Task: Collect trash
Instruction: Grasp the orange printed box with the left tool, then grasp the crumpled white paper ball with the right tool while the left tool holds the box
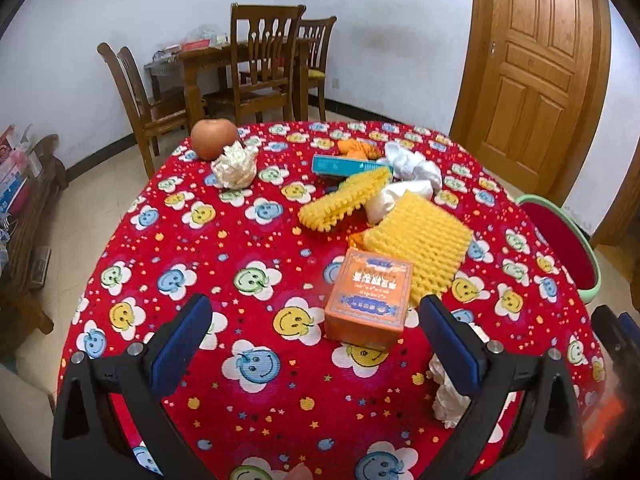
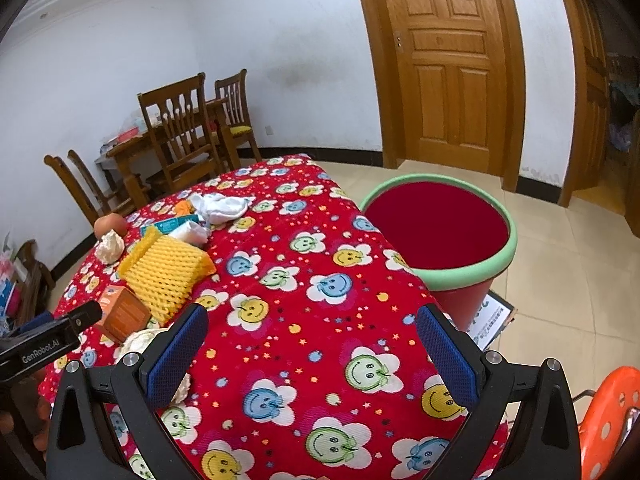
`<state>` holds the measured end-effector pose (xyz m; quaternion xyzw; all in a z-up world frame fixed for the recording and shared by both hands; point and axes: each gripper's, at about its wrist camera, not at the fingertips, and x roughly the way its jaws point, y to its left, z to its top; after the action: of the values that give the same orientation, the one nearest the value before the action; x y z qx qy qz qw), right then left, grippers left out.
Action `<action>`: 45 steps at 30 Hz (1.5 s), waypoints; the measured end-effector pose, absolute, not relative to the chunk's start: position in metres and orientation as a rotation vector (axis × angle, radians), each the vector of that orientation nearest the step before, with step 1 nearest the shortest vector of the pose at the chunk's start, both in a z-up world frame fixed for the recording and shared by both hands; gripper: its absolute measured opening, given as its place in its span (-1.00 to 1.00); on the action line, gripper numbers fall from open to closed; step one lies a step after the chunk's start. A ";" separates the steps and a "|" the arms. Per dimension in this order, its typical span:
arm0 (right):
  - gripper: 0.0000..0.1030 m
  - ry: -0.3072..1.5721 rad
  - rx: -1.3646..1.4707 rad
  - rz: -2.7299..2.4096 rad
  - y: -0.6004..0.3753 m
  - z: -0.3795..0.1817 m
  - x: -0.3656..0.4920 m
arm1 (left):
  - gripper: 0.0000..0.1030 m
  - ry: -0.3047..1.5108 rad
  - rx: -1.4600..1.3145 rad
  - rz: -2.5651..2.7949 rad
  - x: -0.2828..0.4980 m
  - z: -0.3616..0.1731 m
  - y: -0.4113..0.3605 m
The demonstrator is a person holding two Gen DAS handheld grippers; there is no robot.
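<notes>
Trash lies on the red smiley-flower tablecloth: an orange box, two yellow foam fruit nets, a teal box, white crumpled tissues, a tissue wad and another tissue by my right-hand finger. My left gripper is open and empty, just short of the orange box. My right gripper is open and empty over bare cloth. A red bin with a green rim stands beside the table's right edge.
An apple sits at the table's far left. Wooden chairs and a dining table stand behind. A wooden door is at the right. An orange stool is near the right gripper. The left gripper's body shows at the left.
</notes>
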<state>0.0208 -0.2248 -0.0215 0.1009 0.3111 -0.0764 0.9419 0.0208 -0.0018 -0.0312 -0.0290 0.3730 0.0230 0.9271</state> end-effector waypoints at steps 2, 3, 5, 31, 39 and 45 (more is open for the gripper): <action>1.00 0.641 0.216 -0.158 -0.228 -0.023 0.022 | 0.97 0.777 -0.052 0.043 0.024 -0.035 -0.004; 1.00 0.644 0.219 -0.159 -0.229 -0.024 0.022 | 0.97 0.781 -0.048 0.037 0.026 -0.037 -0.006; 1.00 0.648 0.223 -0.161 -0.231 -0.025 0.023 | 0.97 0.790 -0.042 0.025 0.029 -0.038 -0.009; 1.00 0.714 0.226 -0.062 -0.202 -0.021 0.026 | -0.05 0.754 -0.110 -0.064 0.008 -0.019 0.012; 1.00 0.793 0.217 0.045 -0.167 -0.030 0.032 | -0.05 0.727 -0.137 0.033 -0.006 -0.012 0.050; 1.00 0.821 0.149 0.097 -0.138 -0.038 0.037 | -0.05 0.720 -0.168 0.079 -0.011 -0.014 0.072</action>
<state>0.0371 -0.1376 -0.0385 0.0721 0.3985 0.0471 0.9131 -0.0106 0.0723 -0.0136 -0.0822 0.3517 0.0387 0.9317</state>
